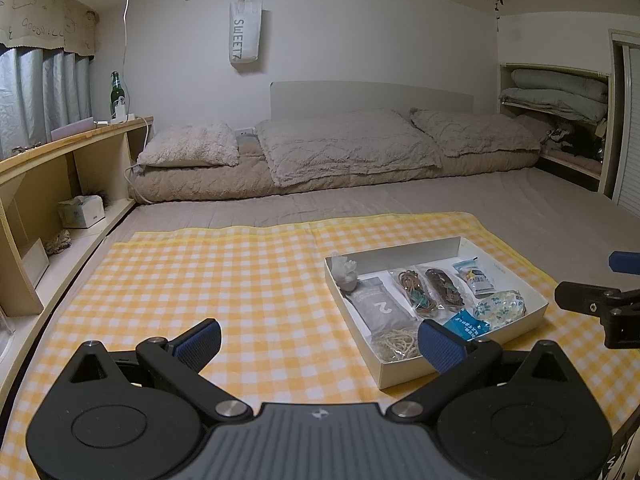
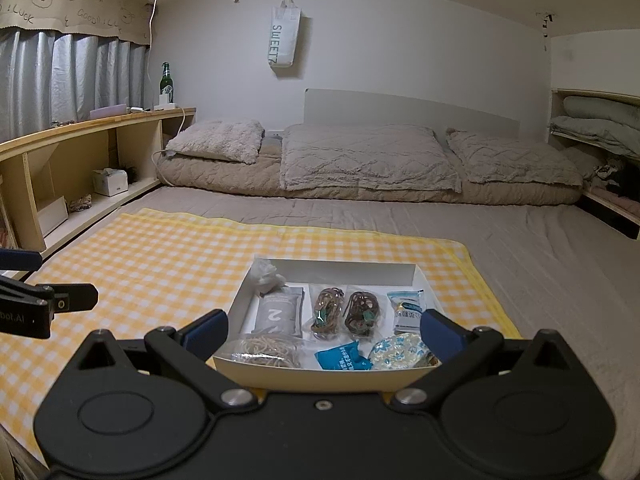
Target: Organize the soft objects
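A white shallow box (image 1: 404,370) (image 2: 320,376) lies on a yellow checked cloth (image 1: 224,276) (image 2: 160,264). It holds several soft items: a grey pouch marked 2 (image 1: 378,306) (image 2: 280,314), two bags of brown bands (image 1: 416,292) (image 2: 362,312), a bag of pale bands (image 2: 264,350), a blue packet (image 1: 466,326) (image 2: 344,358), a floral pouch (image 1: 500,306) (image 2: 400,352), a white packet (image 1: 476,276) (image 2: 406,308) and a white fluffy piece (image 1: 346,270) (image 2: 268,276). My left gripper (image 1: 320,344) is open and empty, left of the box. My right gripper (image 2: 324,332) is open and empty, fingers on either side of the box's near end.
The cloth lies on a grey bed sheet (image 1: 520,208) (image 2: 540,248). Pillows and a folded quilt (image 1: 344,148) (image 2: 360,156) line the far wall. A wooden shelf unit (image 1: 60,184) (image 2: 80,160) runs along the left, with a tissue box and a green bottle (image 1: 116,94).
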The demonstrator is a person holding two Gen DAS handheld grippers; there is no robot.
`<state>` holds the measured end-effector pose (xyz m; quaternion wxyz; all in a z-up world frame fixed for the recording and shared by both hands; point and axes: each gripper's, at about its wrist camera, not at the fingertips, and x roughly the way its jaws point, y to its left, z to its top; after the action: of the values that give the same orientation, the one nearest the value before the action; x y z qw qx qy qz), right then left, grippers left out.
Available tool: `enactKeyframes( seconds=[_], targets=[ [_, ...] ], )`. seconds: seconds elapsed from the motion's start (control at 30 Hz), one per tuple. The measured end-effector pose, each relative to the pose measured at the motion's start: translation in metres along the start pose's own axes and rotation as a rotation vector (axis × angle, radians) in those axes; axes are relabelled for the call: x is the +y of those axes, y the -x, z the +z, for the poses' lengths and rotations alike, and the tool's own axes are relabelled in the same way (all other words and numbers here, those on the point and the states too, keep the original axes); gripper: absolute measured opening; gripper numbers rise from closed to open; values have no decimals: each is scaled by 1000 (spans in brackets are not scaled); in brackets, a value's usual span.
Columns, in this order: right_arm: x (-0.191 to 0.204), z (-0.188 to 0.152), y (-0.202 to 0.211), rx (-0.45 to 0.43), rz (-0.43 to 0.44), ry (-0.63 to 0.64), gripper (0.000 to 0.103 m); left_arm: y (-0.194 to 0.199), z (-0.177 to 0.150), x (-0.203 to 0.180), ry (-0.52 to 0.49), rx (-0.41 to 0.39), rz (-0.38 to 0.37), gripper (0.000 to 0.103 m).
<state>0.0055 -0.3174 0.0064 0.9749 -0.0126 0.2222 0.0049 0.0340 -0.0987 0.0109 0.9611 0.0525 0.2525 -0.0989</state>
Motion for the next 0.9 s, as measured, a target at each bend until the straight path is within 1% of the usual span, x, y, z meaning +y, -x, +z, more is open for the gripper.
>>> enactKeyframes(
  seconds=[0.9],
  targets=[
    [-1, -1, 0, 0, 6, -1, 103, 0, 0, 0, -2, 3, -3, 103]
  ],
)
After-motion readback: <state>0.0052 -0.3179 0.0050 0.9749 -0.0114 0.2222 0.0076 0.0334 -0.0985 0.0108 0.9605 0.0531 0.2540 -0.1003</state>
